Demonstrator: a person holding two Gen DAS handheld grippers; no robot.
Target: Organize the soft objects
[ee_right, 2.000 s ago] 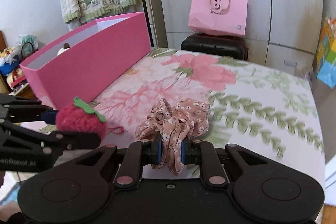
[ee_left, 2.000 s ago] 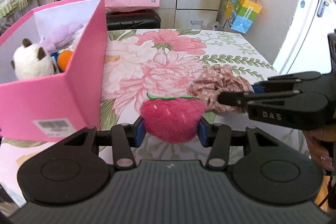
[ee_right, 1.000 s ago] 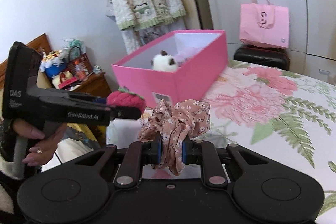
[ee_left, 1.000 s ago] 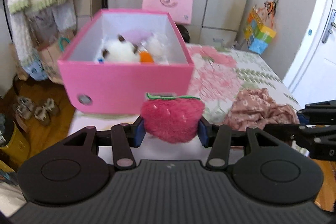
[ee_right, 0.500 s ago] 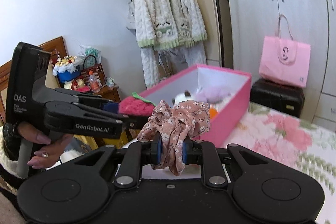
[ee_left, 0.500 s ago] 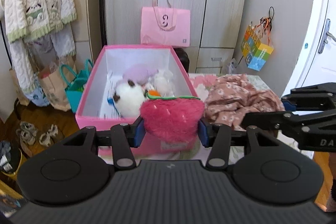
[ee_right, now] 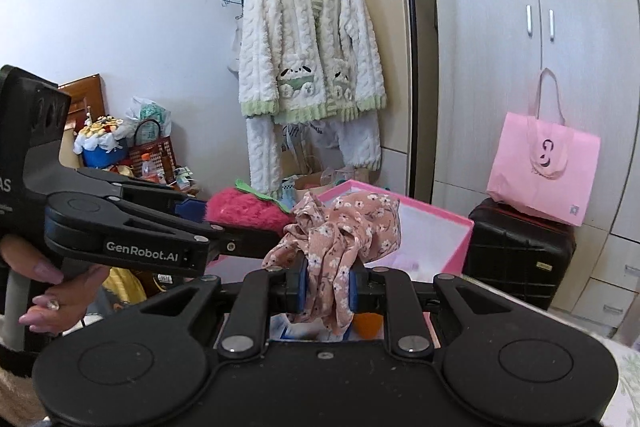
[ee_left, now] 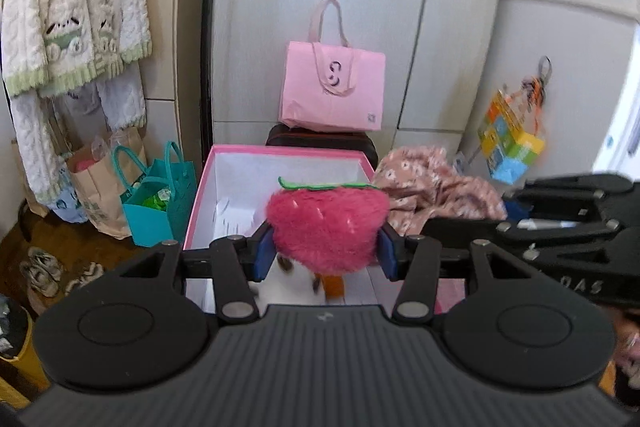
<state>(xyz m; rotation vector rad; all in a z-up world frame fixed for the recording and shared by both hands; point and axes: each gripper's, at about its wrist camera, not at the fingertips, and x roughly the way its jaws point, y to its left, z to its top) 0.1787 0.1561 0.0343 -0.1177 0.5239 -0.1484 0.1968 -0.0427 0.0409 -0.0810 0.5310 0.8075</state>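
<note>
My left gripper (ee_left: 325, 254) is shut on a fuzzy pink strawberry plush (ee_left: 326, 227) and holds it above the open pink box (ee_left: 288, 149). The plush also shows in the right wrist view (ee_right: 244, 209). My right gripper (ee_right: 325, 287) is shut on a pink floral scrunchie (ee_right: 344, 231), held over the same pink box (ee_right: 456, 251). The scrunchie shows to the right of the strawberry in the left wrist view (ee_left: 432, 187). Under the grippers, a white plush (ee_left: 288, 287) and an orange toy (ee_left: 334, 285) lie in the box, mostly hidden.
A pink tote bag (ee_left: 332, 87) sits on a black suitcase (ee_right: 520, 251) behind the box, before grey wardrobe doors. A white cardigan (ee_right: 308, 47) hangs at left. Teal and paper bags (ee_left: 156, 203) and shoes (ee_left: 40, 269) lie on the floor at left.
Both grippers have risen and moved forward over the pink box, carrying the strawberry and the scrunchie. The box now lies right below them. Neither grip has changed.
</note>
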